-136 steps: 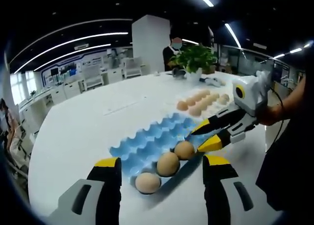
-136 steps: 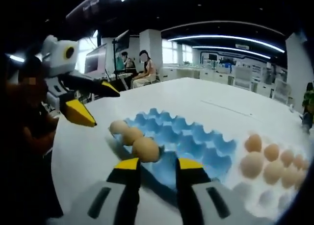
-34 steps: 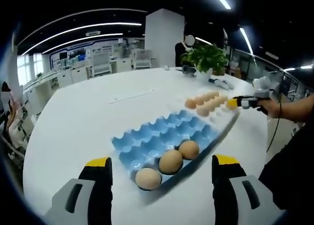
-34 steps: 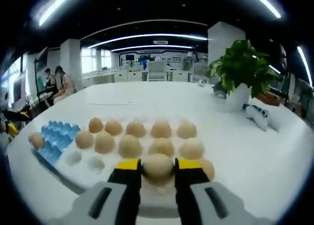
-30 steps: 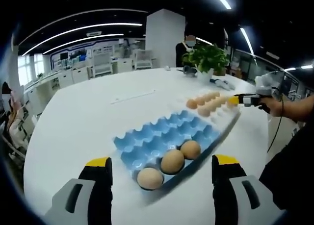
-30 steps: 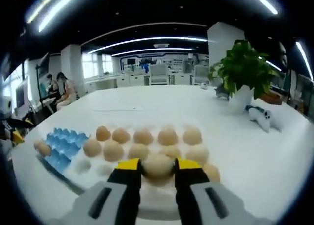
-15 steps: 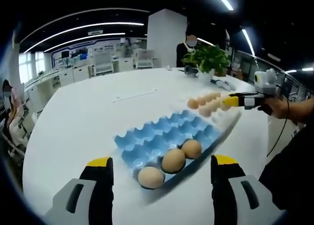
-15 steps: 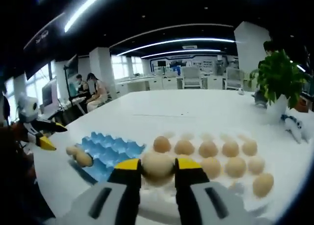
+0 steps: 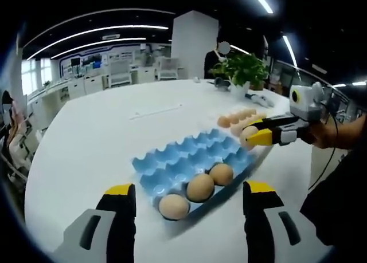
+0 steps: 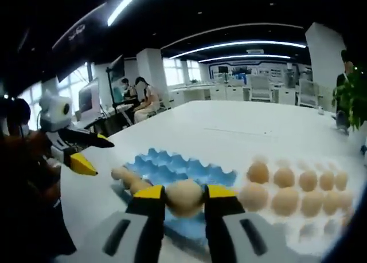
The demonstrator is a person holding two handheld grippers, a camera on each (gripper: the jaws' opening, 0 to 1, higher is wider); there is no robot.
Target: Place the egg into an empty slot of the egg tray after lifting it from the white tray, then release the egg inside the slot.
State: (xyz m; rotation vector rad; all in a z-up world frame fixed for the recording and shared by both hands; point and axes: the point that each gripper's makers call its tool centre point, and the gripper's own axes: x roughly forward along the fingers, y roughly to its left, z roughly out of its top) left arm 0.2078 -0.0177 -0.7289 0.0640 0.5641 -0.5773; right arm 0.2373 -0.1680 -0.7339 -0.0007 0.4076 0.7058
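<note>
Right tool (image 10: pixel 184 199) pinching the egg (image 10: pixel 183 197), now carrying it off the white tray (image 10: pixel 321 231) and over the blue egg tray (image 10: pixel 172 172) (three slots filled), nearing release; left tool (image 9: pixel 184 195) hovering spread.

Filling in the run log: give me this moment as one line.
phase: carry | right gripper: shut on egg, above blue egg tray | left gripper: open, idle | tray: three eggs in near row
</note>
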